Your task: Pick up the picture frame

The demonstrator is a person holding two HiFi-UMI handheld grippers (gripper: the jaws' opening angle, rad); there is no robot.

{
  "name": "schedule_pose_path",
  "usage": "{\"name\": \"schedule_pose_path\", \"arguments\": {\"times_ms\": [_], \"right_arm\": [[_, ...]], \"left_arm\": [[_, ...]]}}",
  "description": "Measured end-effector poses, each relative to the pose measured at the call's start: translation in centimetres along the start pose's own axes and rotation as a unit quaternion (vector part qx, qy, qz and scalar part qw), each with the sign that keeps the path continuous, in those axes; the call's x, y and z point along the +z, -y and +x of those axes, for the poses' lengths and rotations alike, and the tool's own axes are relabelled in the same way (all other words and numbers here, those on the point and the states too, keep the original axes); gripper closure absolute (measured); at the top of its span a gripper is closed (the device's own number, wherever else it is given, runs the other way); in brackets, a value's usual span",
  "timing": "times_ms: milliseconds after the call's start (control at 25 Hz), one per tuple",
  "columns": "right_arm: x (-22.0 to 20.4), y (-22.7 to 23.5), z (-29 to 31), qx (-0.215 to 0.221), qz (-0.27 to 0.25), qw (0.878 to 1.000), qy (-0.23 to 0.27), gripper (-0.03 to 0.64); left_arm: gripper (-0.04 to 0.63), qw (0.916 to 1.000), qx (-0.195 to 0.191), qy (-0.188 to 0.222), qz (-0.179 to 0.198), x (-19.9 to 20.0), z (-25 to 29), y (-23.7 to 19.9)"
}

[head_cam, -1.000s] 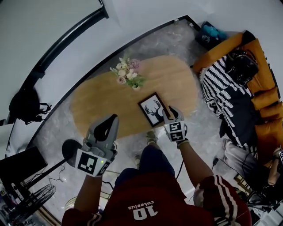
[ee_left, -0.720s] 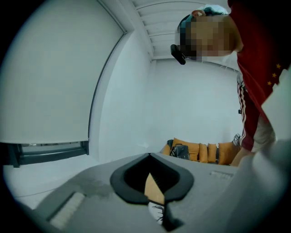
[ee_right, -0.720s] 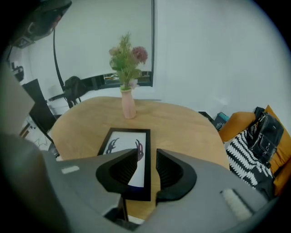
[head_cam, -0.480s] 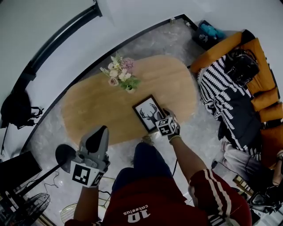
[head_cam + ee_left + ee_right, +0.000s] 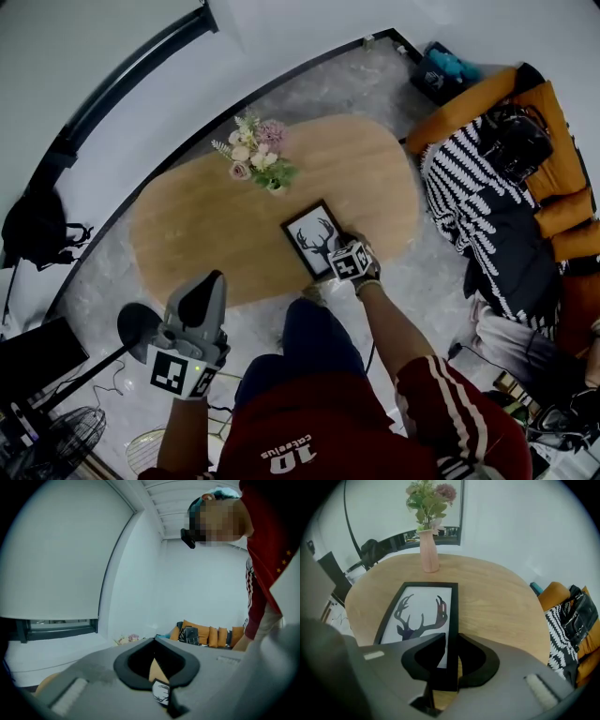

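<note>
Picture frame (image 5: 315, 240) flat by the tabletop's (image 5: 197, 234) near edge; left gripper (image 5: 154, 641) off that edge, fingers together, empty; right gripper (image 5: 450, 641) fingers, just closing, clamp its right rail, so grasp step; next, a steady lift.

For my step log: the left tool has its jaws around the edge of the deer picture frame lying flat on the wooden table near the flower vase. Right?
No, it is the right tool whose jaws, which have just been closing, hold the edge of the picture frame; the right gripper view shows it. The frame does lie flat on the wooden table near the flower vase.
</note>
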State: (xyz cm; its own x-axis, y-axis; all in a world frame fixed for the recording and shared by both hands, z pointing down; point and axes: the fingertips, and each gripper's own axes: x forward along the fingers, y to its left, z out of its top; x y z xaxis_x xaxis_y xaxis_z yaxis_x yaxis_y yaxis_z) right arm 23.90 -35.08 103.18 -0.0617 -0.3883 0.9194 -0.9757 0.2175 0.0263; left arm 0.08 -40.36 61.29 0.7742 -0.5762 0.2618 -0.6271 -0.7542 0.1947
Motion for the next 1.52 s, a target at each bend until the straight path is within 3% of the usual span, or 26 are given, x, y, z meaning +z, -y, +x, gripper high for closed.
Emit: {"name": "schedule_pose_path", "arguments": {"times_ms": [240,360,480,880,1160,1520], "right_arm": [[0.5,0.5,0.2,0.064,0.089,0.994,-0.011,0.539],[0.5,0.5,-0.2,0.078,0.089,0.993,-0.026,0.537],[0.3,0.6,-0.6,0.066,0.07,0.995,-0.019,0.549],[0.7,0.4,-3.1,0.048,0.08,0.995,0.021,0.551],[2.4,0.2,-9.5,0.045,0.084,0.995,0.042,0.551],[5.6,-1.6,-19.4,0.048,0.085,0.987,0.128,0.551]], "left_arm": [[0.592,0.9999,-0.011,-0.008,-0.004,-0.2,1.0,0.9],[0.592,0.9998,-0.015,-0.011,-0.004,-0.4,1.1,1.3],[0.592,0.9998,-0.014,-0.009,-0.008,-0.1,1.1,1.5],[0.592,0.9997,0.006,-0.007,-0.022,1.0,-0.4,1.2],[0.592,0.9997,0.015,0.004,-0.017,4.8,-2.7,2.1],[0.592,0.9989,0.042,0.021,0.01,9.0,-8.9,2.7]]}}
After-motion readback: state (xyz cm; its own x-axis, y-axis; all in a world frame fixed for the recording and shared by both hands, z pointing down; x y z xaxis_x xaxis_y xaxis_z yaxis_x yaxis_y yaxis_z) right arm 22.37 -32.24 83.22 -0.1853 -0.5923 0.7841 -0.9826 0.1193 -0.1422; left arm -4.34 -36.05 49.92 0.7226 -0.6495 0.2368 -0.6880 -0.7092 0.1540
